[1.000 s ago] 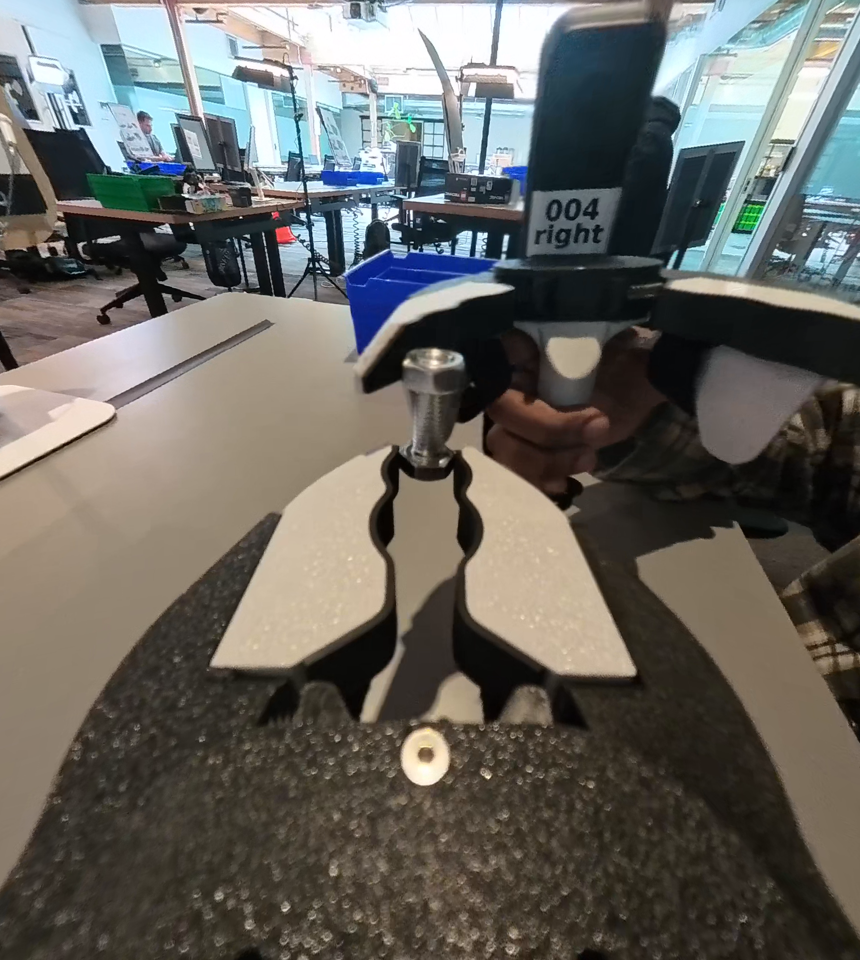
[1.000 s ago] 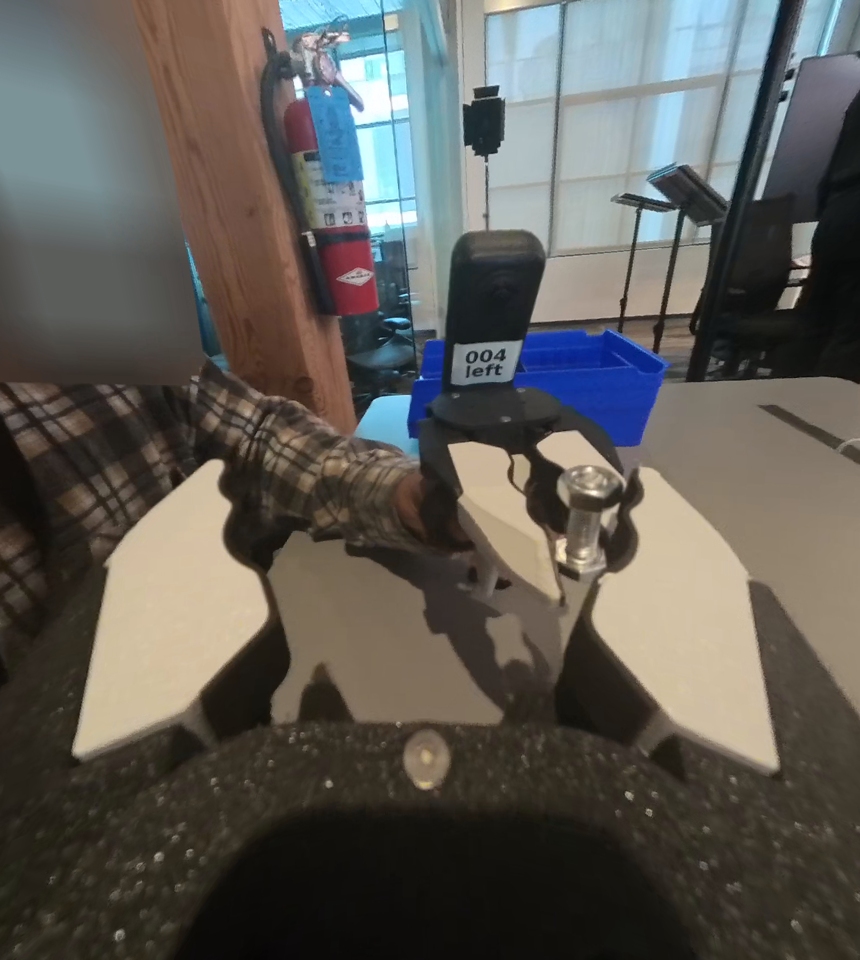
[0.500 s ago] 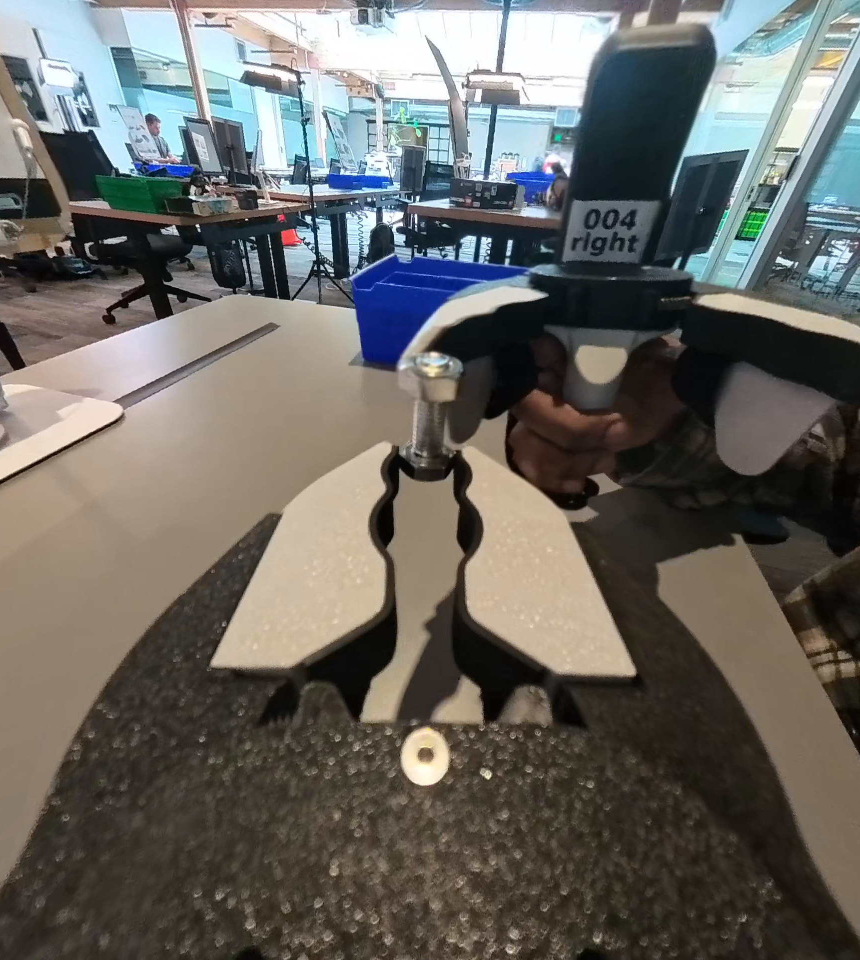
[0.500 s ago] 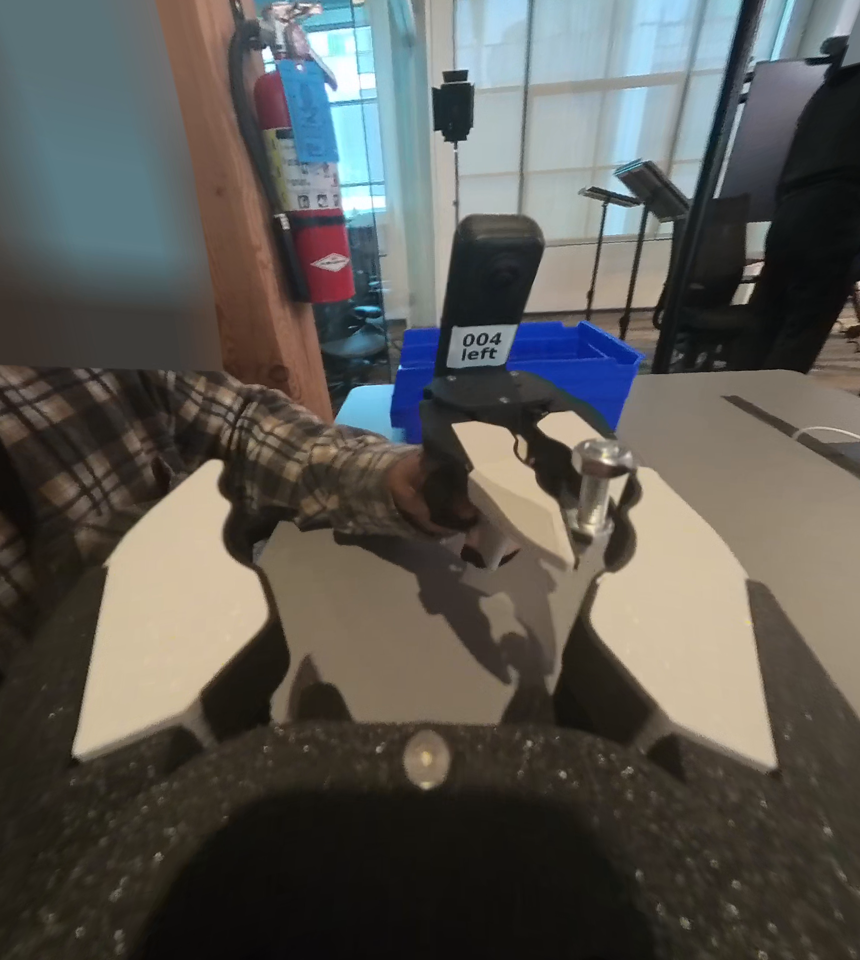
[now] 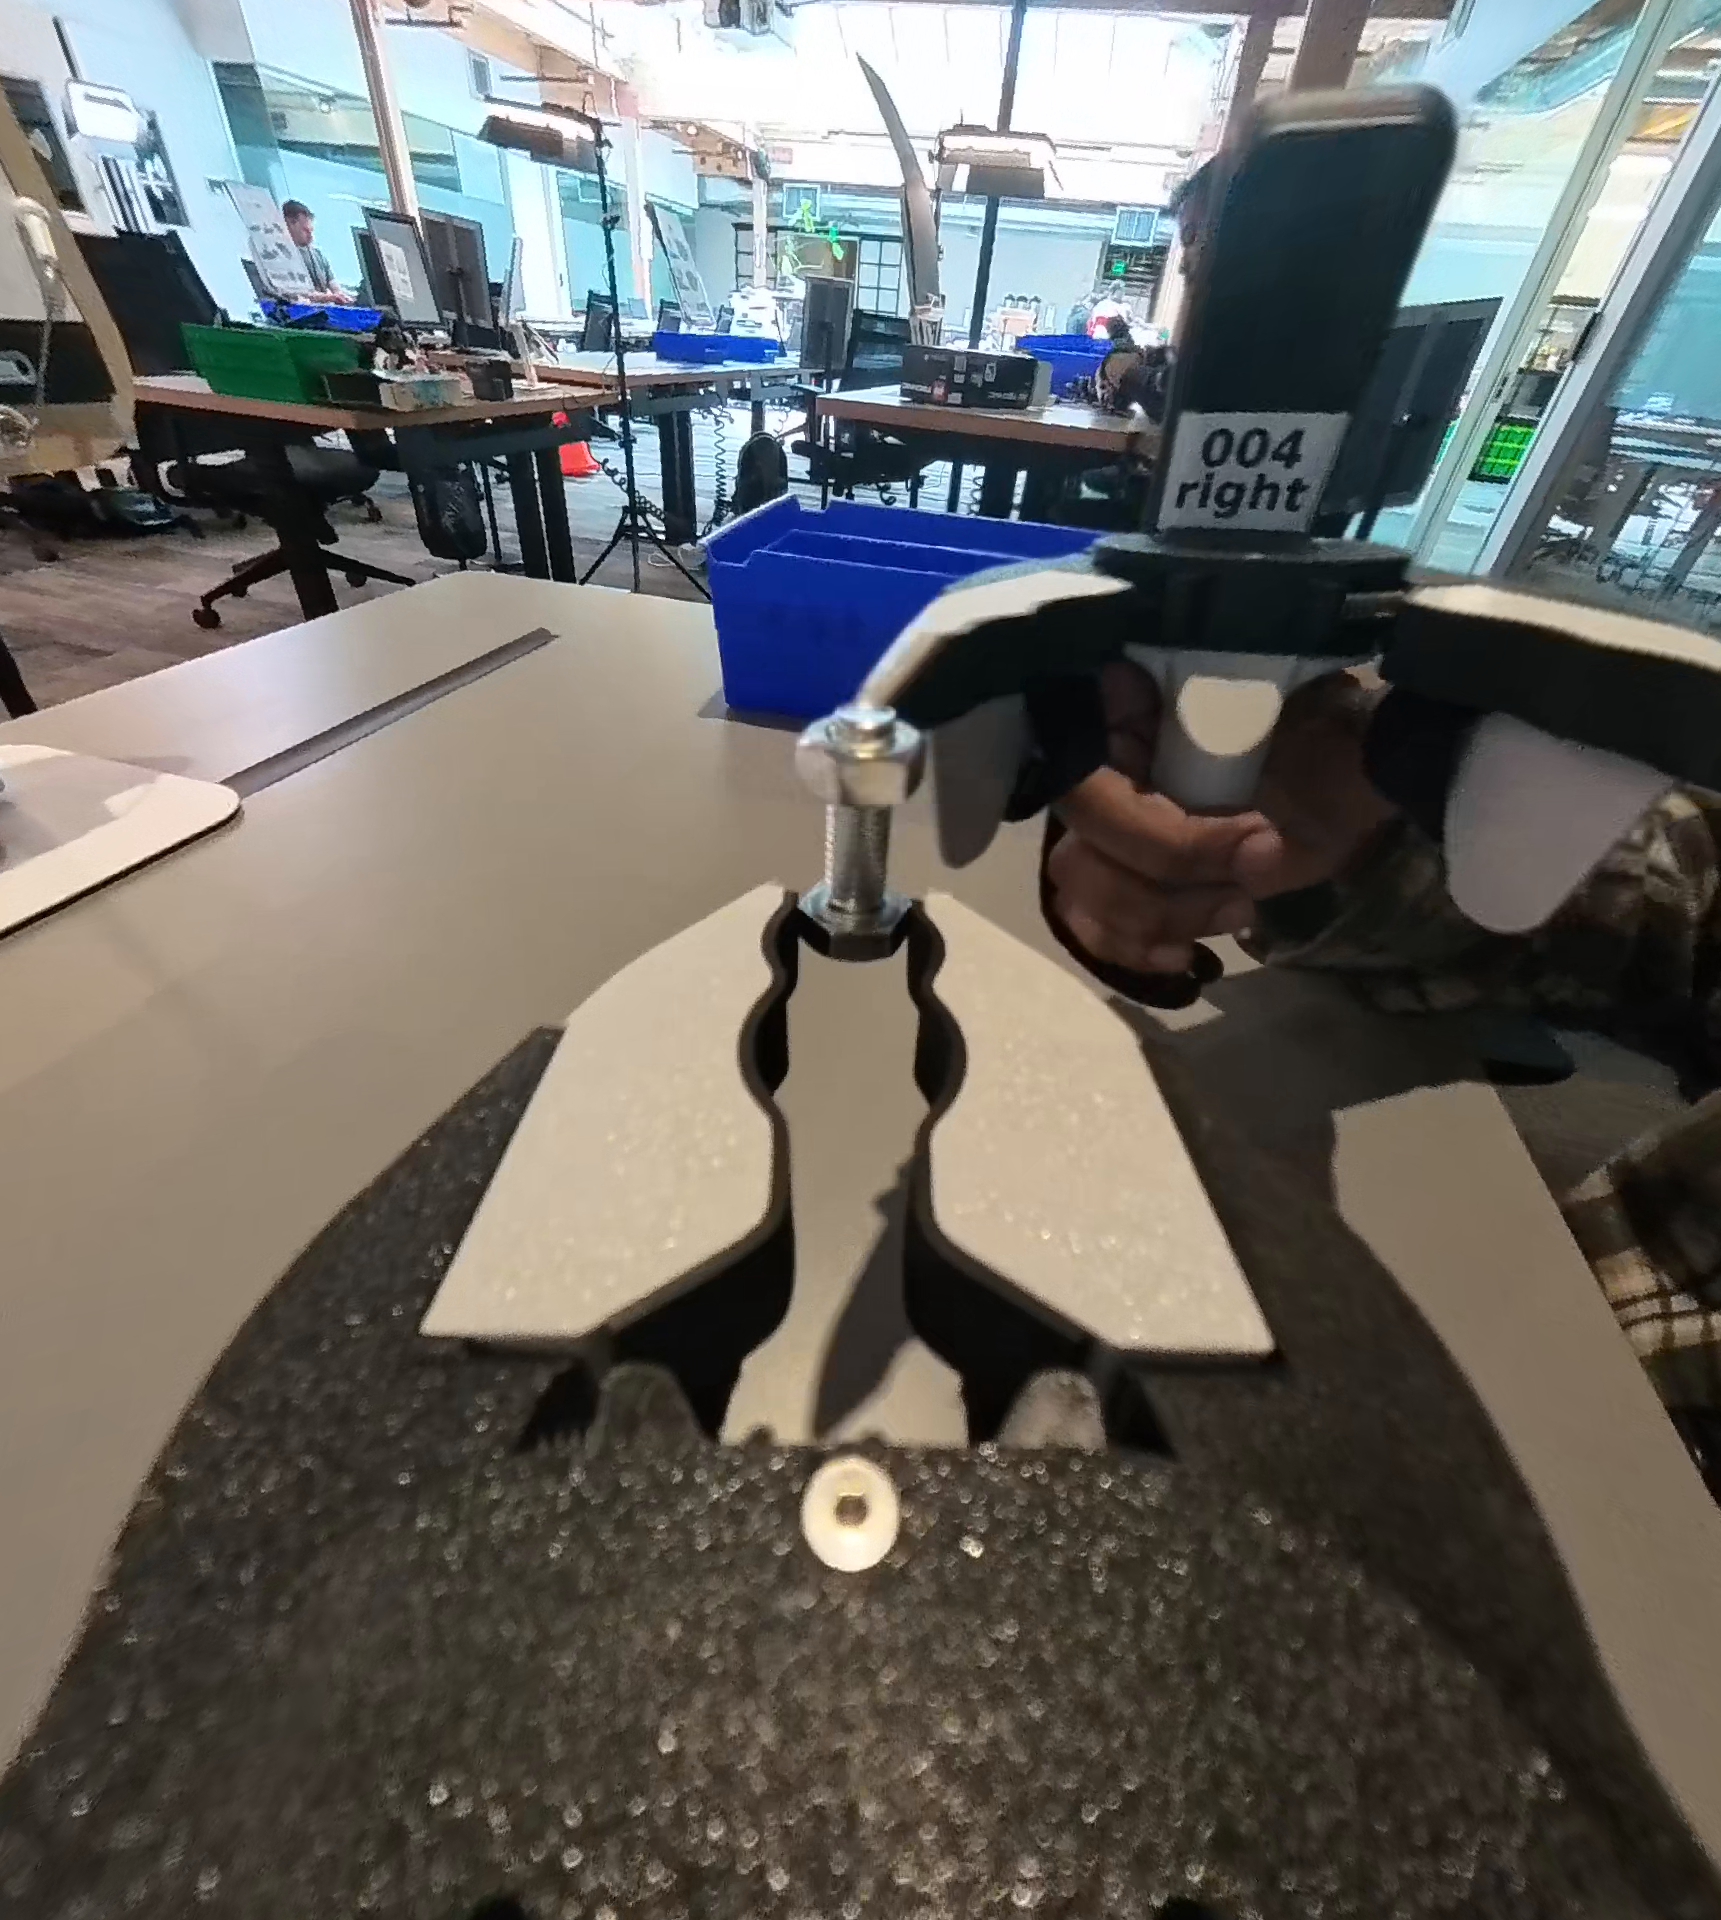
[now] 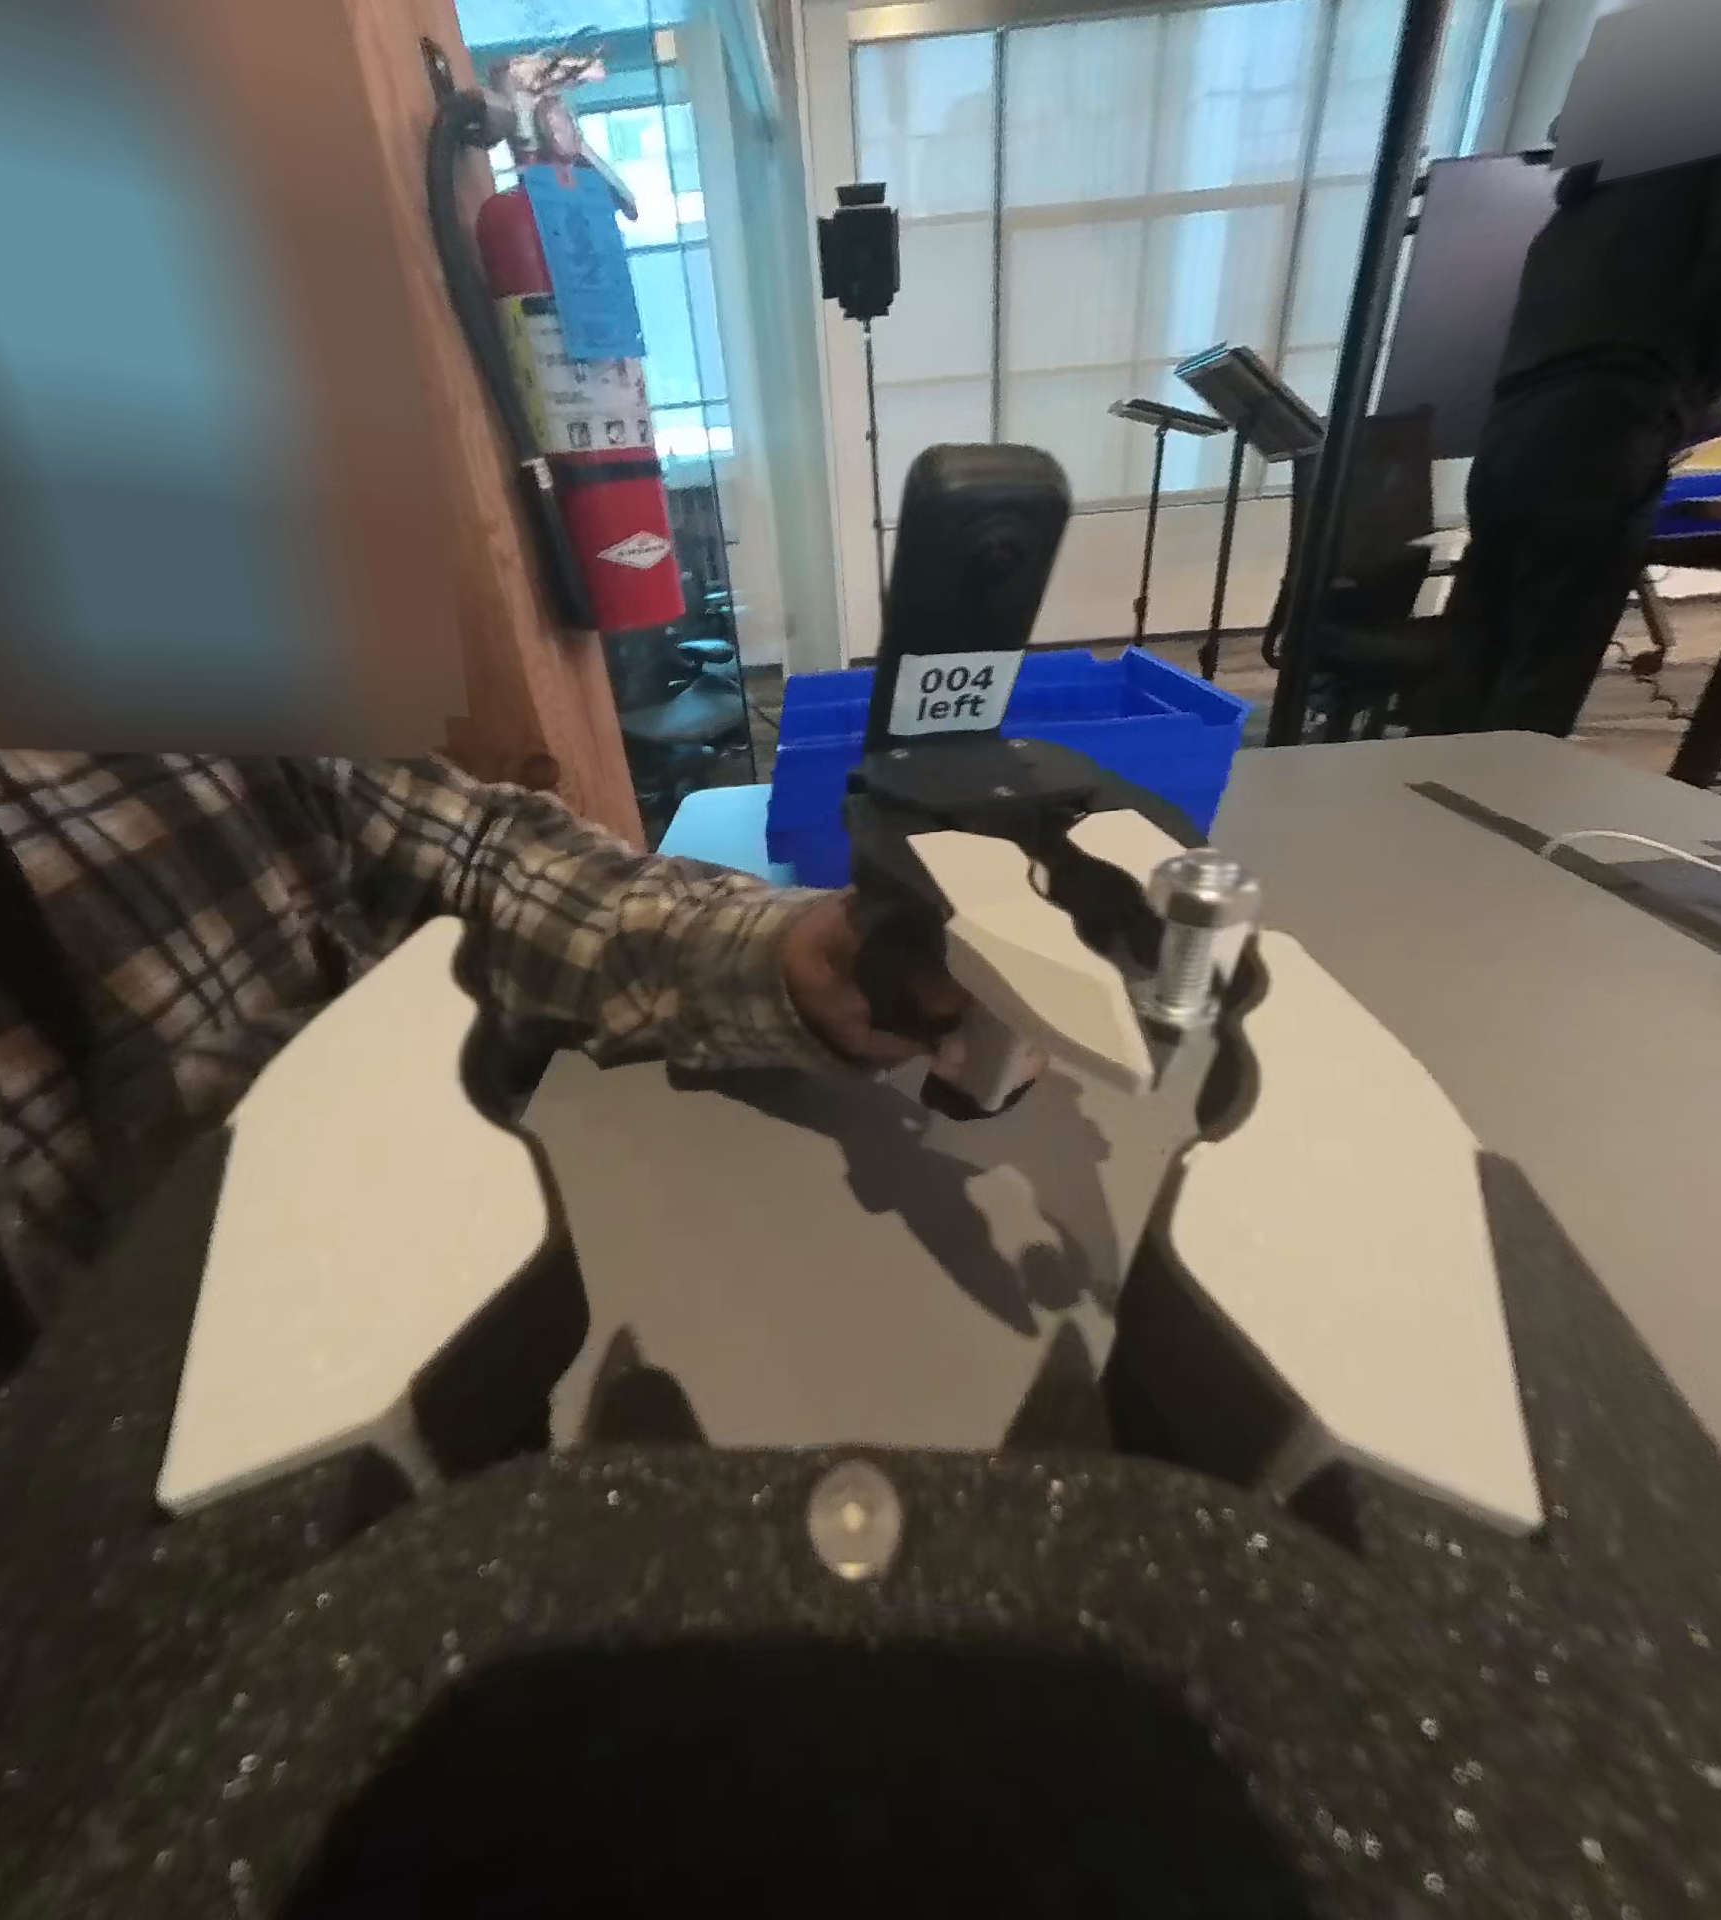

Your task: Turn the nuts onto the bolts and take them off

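While the nut (image 5: pixel 850 923) is clamped between the tips of the left gripper (image 5: pixel 852 940), the bolt (image 5: pixel 858 808) is held upright in it, head uppermost, its threaded shank showing between head and nut, well above the grey tabletop (image 5: pixel 336 852) and over its middle. The fingers of the left gripper are drawn nearly together, closed on the nut alone. The right gripper (image 6: pixel 861 997) is seen spread wide, nothing being gripped between its fingers; in the left wrist view one of its fingertips (image 5: pixel 913 675) is found just beside the bolt head, though contact cannot be judged. In the right wrist view the bolt is seen at the inner edge of the right-hand finger. Each gripper is grasped by a hand in a plaid sleeve (image 6: pixel 565 914). A blue bin (image 5: pixel 835 613) is set at the far edge of the tabletop.
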Motion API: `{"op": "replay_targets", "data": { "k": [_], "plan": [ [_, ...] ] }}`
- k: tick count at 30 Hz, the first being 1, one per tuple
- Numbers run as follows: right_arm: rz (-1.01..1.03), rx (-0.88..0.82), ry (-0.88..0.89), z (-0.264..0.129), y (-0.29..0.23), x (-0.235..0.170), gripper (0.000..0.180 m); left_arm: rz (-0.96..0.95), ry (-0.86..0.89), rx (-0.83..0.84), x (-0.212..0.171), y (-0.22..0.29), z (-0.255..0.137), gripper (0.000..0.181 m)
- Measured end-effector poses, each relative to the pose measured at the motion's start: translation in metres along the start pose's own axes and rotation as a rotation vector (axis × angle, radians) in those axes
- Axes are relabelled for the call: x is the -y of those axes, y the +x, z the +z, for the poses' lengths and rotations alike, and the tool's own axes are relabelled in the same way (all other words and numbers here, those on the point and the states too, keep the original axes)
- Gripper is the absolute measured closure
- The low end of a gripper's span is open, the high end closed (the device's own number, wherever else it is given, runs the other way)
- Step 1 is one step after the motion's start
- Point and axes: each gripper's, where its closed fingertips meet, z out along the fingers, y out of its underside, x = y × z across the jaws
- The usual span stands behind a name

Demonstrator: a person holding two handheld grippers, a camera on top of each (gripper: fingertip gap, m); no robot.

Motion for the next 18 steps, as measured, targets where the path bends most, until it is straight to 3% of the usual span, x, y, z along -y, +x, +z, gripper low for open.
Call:
{"op": "replay_targets", "data": {
  "k": [7, 13, 18],
  "plan": [
    [0.008, 0.068, -0.017, 0.023, 0.006, 0.003, 0.048, 0.024, 0.010, -0.018, 0.004, 0.009, 0.003, 0.162],
    [0.001, -0.012, -0.004, 0.000, -0.003, -0.002, 0.051, -0.002, 0.002, -0.007, 0.001, 0.002, 0.001, 0.162],
    [-0.018, -0.003, 0.015, 0.016, 0.012, 0.010, 0.047, 0.026, 0.008, -0.028, 0.003, 0.012, 0.004, 0.162]
  ]
}}
